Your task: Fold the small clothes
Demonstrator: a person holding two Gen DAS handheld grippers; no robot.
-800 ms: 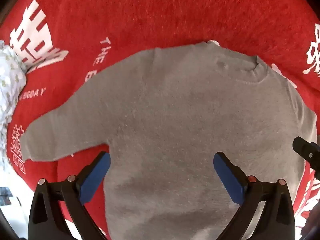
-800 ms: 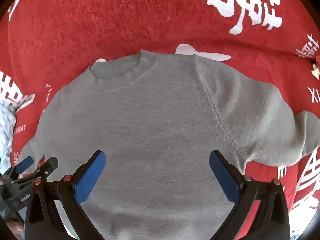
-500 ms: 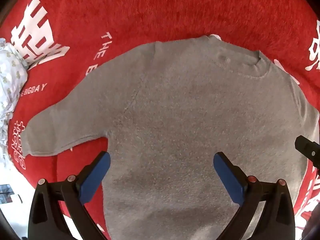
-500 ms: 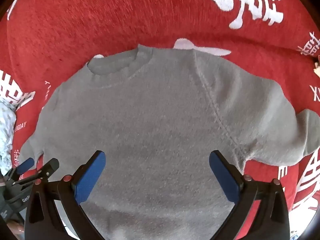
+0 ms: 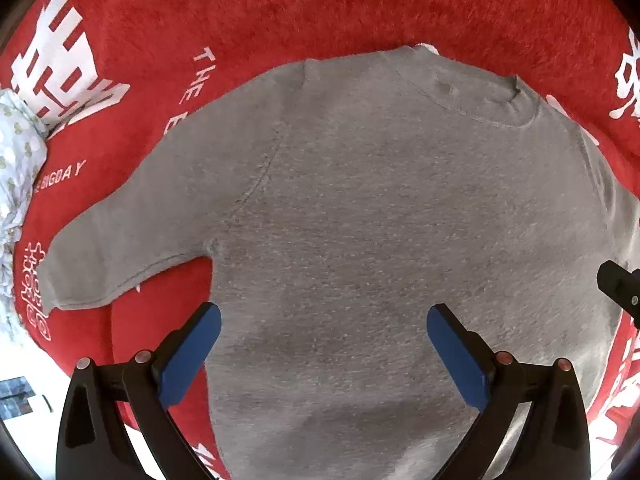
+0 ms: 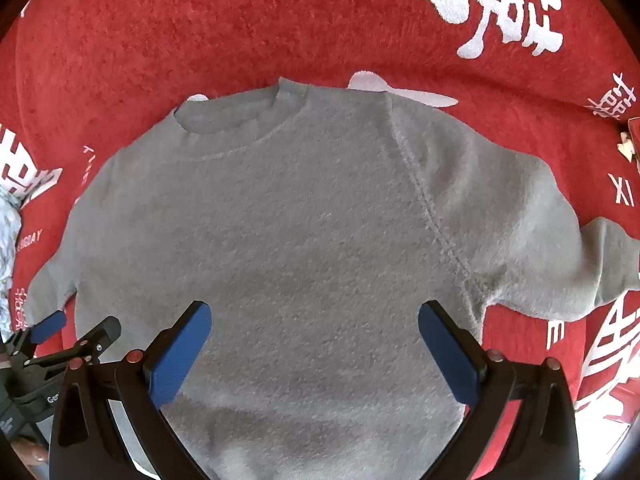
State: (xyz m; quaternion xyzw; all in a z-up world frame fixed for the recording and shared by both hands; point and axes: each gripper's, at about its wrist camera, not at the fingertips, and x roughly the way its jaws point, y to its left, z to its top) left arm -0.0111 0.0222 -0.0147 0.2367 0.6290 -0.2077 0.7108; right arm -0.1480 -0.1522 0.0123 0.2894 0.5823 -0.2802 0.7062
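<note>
A small grey sweatshirt lies flat and spread out on a red blanket, collar at the far side, both sleeves out to the sides. In the left wrist view my left gripper hangs open above the lower body of the sweatshirt, blue pads wide apart, nothing between them. In the right wrist view the same sweatshirt fills the middle, and my right gripper is likewise open and empty above its lower part. The left gripper shows at the lower left of the right wrist view.
The red blanket bears large white characters and small lettering. A pale patterned cloth lies bunched at the left edge. The right sleeve is bent at its end. Bright floor shows at the lower left corner.
Both grippers have come slightly lower and nearer over the sweatshirt, which now looks larger in both views. Jaws stay wide; the garment has not moved.
</note>
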